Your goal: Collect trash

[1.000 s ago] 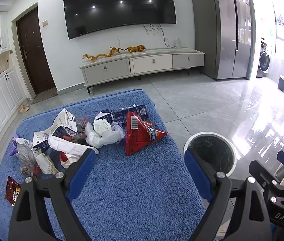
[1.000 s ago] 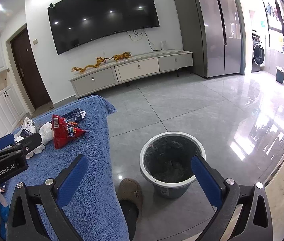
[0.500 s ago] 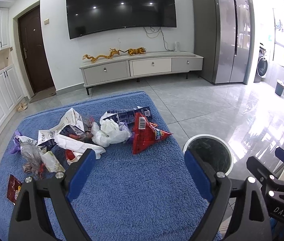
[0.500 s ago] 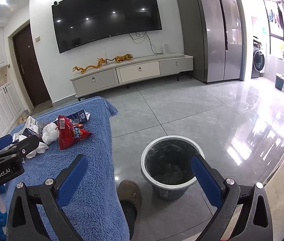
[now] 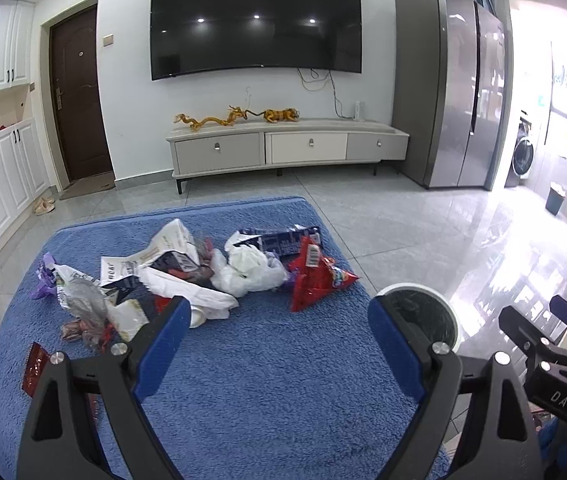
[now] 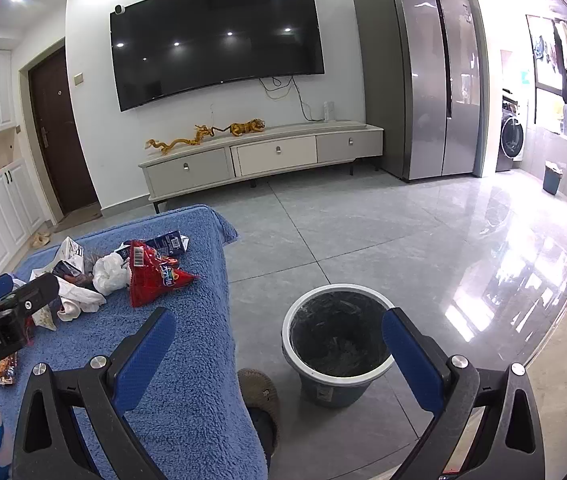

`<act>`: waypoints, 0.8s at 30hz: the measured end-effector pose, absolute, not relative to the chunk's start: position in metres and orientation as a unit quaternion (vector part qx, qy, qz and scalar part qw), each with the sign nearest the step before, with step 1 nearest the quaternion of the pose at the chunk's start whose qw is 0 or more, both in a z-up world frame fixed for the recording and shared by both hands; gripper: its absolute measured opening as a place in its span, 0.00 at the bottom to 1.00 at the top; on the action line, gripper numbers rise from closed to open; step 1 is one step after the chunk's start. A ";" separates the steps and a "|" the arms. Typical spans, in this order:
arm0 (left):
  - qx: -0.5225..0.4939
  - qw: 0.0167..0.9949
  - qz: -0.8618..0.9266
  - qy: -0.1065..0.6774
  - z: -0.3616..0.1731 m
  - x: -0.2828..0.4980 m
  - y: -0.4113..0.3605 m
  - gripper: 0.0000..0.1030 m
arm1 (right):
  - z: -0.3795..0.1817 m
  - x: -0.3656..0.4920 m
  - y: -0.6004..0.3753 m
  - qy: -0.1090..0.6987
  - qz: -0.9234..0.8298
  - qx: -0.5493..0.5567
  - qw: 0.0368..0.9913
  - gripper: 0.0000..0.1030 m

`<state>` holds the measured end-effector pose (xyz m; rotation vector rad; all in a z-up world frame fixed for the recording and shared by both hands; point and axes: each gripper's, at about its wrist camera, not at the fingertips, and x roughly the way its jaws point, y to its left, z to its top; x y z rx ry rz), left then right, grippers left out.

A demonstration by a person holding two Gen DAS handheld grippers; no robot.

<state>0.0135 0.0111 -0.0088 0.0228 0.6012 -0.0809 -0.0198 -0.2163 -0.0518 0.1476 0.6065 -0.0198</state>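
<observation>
Trash pile (image 5: 203, 276) nearer left gripper (image 5: 275, 344)

We see the left wrist view from above the blue cloth (image 5: 267, 380), facing the TV wall, litter near. The right wrist view sits further right, over the bin (image 6: 337, 344). Both share the red bag (image 5: 315, 280), bin, television (image 6: 215, 36).

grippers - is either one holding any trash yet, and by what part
Nothing is held. The left gripper and the right gripper are both open and empty, and the red snack bag lies untouched on the blue blanket.
</observation>
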 end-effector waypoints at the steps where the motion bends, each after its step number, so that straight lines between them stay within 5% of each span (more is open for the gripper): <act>1: 0.008 0.955 -0.038 0.294 -0.007 0.012 0.017 0.87 | -0.051 -0.020 -0.215 0.298 -0.010 0.072 0.952 1.00; 13: -0.023 0.963 0.071 0.259 0.015 -0.034 0.169 0.87 | -0.036 -0.011 -0.140 0.306 0.110 0.044 0.945 1.00; 24: -0.044 0.937 0.081 0.338 -0.048 -0.071 0.270 0.87 | -0.061 0.012 -0.059 0.363 0.232 0.029 0.902 0.95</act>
